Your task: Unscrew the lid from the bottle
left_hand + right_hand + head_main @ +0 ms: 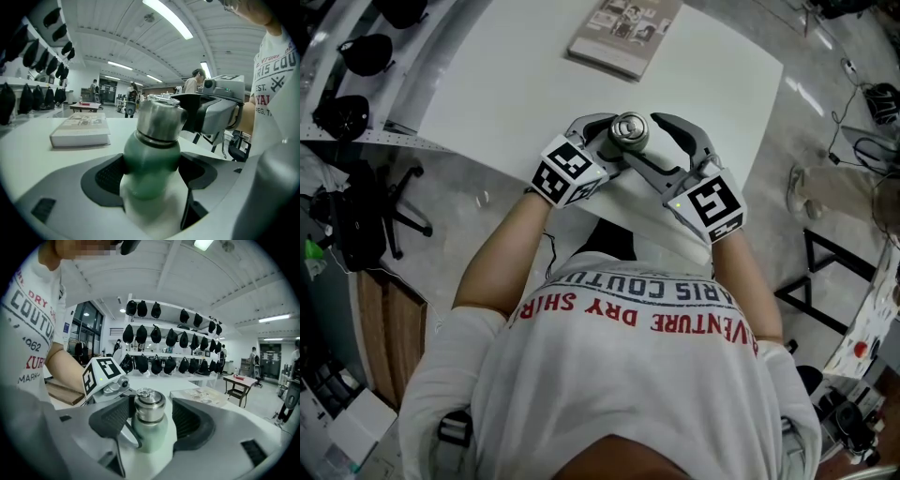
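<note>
Bottle point(151, 157) upright at the worktop's point(516, 84) near edge: your left fingers point(108, 176) pinch its green body, your right fingers point(190, 420) sit spread around the steel lid point(149, 409). Gripping step; next, clamp the lid and twist.

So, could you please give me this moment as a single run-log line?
left gripper: shut on bottle | right gripper: open around lid, not clamped | lid: on bottle

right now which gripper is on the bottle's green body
The left gripper: its jaws clamp the bottle at its green body; the right gripper straddles the lid.
</note>
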A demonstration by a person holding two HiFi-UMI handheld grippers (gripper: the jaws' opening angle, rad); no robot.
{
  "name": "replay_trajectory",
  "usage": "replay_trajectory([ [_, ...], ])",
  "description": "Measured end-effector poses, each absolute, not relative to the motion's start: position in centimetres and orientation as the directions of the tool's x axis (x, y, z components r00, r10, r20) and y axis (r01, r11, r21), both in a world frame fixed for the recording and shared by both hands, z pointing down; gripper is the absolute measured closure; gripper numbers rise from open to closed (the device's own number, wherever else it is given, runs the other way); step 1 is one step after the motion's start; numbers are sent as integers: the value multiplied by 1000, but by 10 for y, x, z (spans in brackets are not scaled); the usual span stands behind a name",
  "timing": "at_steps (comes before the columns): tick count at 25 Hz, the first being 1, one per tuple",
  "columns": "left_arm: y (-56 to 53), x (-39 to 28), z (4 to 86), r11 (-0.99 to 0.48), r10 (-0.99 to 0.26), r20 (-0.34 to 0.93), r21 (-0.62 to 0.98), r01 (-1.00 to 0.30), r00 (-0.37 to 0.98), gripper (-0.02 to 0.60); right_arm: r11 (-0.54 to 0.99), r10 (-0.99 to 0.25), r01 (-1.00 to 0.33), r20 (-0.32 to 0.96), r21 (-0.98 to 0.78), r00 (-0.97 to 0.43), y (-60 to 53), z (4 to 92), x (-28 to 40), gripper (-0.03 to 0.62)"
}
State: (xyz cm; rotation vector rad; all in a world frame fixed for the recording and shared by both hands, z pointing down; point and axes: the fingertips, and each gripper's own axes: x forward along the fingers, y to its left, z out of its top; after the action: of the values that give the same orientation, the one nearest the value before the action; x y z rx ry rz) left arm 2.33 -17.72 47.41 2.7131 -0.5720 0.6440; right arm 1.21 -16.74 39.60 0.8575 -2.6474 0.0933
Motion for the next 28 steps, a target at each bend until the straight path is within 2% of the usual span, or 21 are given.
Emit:
replay_trajectory([
  [11, -175, 22, 472, -766, -492, 453, 182, -617, 744, 207, 739, -636, -671, 383, 53, -670, -173, 406, 0, 319],
  [21, -176, 22, 474, -752, -511, 446, 181, -633, 735, 207, 737, -644, -673, 376, 68, -666, -179, 406, -4, 336],
  [28, -176, 21, 473, -769, -489, 448, 184, -612, 748, 207, 782, -592, -619, 395, 71, -702, -178, 406, -5, 338],
])
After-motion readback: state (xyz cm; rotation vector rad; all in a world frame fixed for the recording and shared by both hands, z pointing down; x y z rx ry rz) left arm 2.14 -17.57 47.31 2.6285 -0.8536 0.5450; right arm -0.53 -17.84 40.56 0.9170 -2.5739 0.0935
